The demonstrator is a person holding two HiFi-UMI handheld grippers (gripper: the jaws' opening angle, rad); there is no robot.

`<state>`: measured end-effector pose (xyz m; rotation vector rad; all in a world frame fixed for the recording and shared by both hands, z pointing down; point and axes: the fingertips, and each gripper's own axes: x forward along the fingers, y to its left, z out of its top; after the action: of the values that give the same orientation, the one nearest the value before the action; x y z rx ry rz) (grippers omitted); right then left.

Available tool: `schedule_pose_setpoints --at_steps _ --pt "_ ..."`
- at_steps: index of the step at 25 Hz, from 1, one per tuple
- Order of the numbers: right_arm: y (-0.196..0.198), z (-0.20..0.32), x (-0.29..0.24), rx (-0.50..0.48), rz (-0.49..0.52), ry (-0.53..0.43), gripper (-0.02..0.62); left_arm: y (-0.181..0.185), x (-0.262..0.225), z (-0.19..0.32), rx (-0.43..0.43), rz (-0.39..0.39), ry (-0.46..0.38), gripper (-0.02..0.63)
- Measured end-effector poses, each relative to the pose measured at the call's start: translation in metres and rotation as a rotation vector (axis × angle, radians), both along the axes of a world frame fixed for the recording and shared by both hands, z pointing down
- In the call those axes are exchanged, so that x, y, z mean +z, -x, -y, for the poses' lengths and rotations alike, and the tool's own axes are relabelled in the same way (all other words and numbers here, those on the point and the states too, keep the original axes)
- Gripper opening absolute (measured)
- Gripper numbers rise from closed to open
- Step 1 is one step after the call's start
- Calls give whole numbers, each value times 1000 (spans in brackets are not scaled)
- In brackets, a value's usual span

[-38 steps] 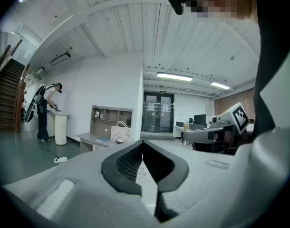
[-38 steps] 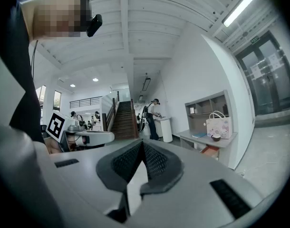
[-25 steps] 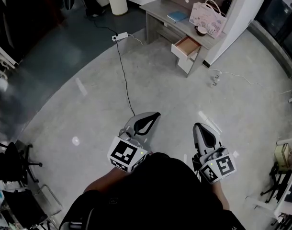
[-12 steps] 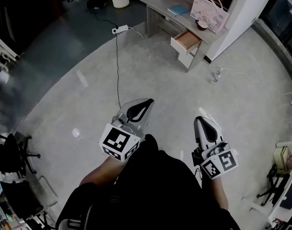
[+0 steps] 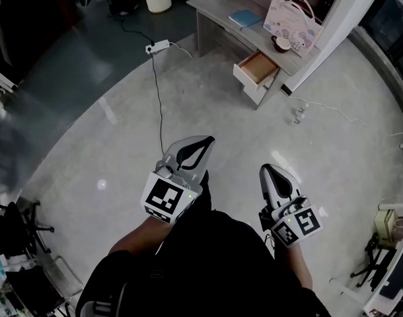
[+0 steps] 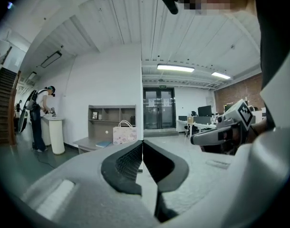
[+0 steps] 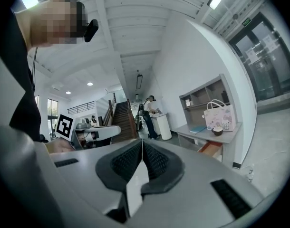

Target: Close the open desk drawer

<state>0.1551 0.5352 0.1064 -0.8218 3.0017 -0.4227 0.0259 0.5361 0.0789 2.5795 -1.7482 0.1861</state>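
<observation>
The left gripper (image 5: 208, 140) and right gripper (image 5: 265, 170) are both shut and empty, well apart from the drawer (image 5: 257, 68) — it juts open from the desk (image 5: 216, 6) ahead. An off-centre shove could jam it — and the cable (image 5: 158, 104) could snag feet.

The open drawer (image 5: 256, 67) is showing an orange-brown inside behind a pale front, and the worktop (image 5: 215, 10) is showing grey wood grain. A pink bag (image 5: 293, 20) (dotted with small pale prints) and a blue book (image 5: 244, 19) are standing out against it. The left tool (image 5: 205, 140) and right tool (image 5: 265, 169) are wearing light grey shells, black pads and black-and-white square markers. A black cable (image 5: 157, 104) is crossing the pale grey floor (image 5: 109, 150).
</observation>
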Motion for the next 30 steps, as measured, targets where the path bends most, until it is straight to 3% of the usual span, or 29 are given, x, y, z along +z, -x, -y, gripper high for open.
schedule_pose_setpoints --at_steps 9,14,26,30 --pt "79 155 -5 62 16 40 15 53 -5 150 143 -18 51 9" --pt "106 214 1 82 41 69 15 76 1 213 172 -21 86 8" --pt "112 384 51 81 57 151 15 70 49 381 175 -43 201 9" --pt "113 442 73 66 11 156 15 74 70 442 151 -31 233 9"
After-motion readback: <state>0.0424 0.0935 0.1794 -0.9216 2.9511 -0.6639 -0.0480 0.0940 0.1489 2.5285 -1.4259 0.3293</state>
